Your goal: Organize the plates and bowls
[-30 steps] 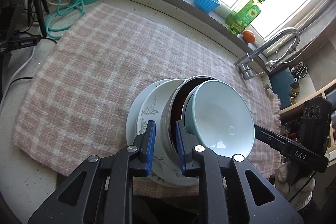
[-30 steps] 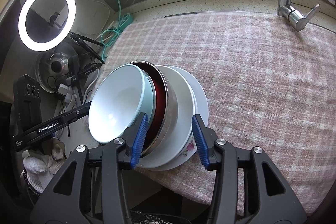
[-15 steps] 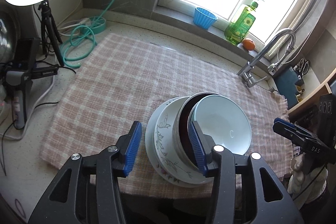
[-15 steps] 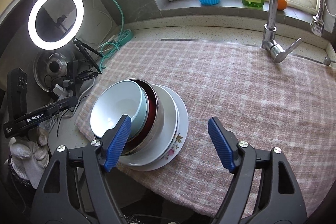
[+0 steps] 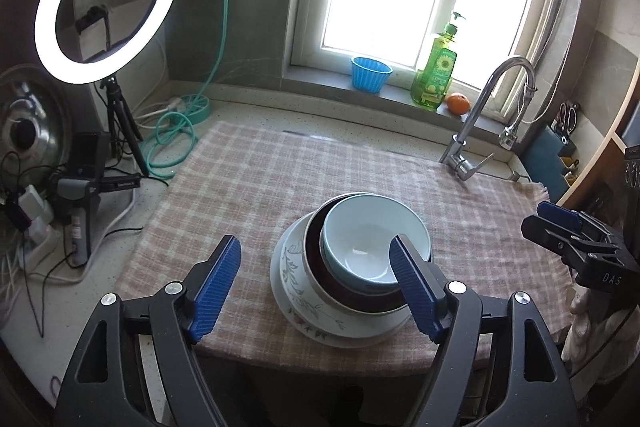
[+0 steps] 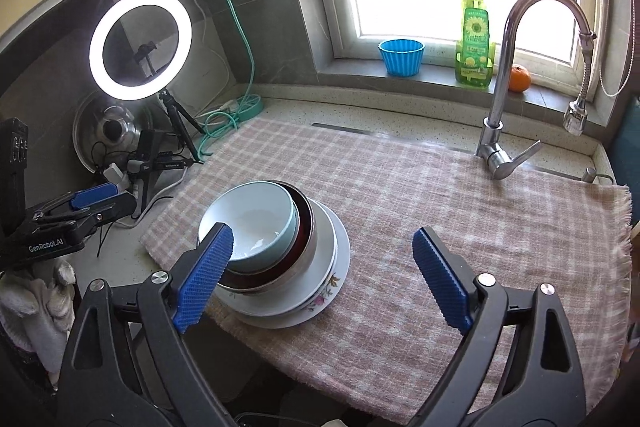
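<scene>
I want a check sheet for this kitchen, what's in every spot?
Surface: checked cloth over the counter.
Job's things: light blue bowl in dark red bowl, on floral plates, one stack.
Clutter: blue cup, soap bottle, orange on the sill.
Grippers: left gripper and right gripper opening, holding nothing.
Cables: teal hose coiled by the ring light.
Surroundings: faucet, window.

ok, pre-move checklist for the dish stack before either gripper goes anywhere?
1. Left gripper clear of stack: ok, jaws opening, nothing pinched.
2. Right gripper clear: ok, jaws opening, nothing held.
3. Light blue bowl nested in dark red bowl: ok, off-centre.
4. Both bowls on floral plates: ok.
5. Stack fully on checked cloth: ok, near its front edge.
6. Plate count: cannot tell.
</scene>
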`<act>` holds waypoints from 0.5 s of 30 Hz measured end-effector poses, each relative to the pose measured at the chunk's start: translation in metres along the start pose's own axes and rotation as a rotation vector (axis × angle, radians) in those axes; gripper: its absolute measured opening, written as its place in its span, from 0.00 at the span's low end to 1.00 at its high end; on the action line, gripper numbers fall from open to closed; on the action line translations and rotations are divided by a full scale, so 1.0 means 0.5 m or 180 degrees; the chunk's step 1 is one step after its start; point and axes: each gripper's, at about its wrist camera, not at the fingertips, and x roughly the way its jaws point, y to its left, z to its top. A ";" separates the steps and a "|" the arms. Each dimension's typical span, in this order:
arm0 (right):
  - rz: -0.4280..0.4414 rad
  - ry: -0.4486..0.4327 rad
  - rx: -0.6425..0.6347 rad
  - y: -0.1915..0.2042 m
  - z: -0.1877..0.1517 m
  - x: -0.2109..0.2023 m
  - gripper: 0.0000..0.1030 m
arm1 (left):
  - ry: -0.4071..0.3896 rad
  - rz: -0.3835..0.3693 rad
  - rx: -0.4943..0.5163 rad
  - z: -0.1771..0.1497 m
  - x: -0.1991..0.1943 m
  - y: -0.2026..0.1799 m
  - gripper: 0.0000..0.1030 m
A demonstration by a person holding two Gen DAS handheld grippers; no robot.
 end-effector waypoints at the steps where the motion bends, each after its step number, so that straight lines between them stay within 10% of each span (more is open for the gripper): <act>1: -0.0009 -0.0014 -0.0014 0.003 -0.001 -0.005 0.93 | -0.0021 0.0004 0.0003 -0.002 -0.005 -0.005 0.75; 15: -0.0050 -0.0026 -0.0211 0.037 -0.039 -0.024 0.97 | -0.0062 0.0080 0.0029 -0.038 -0.017 -0.038 0.75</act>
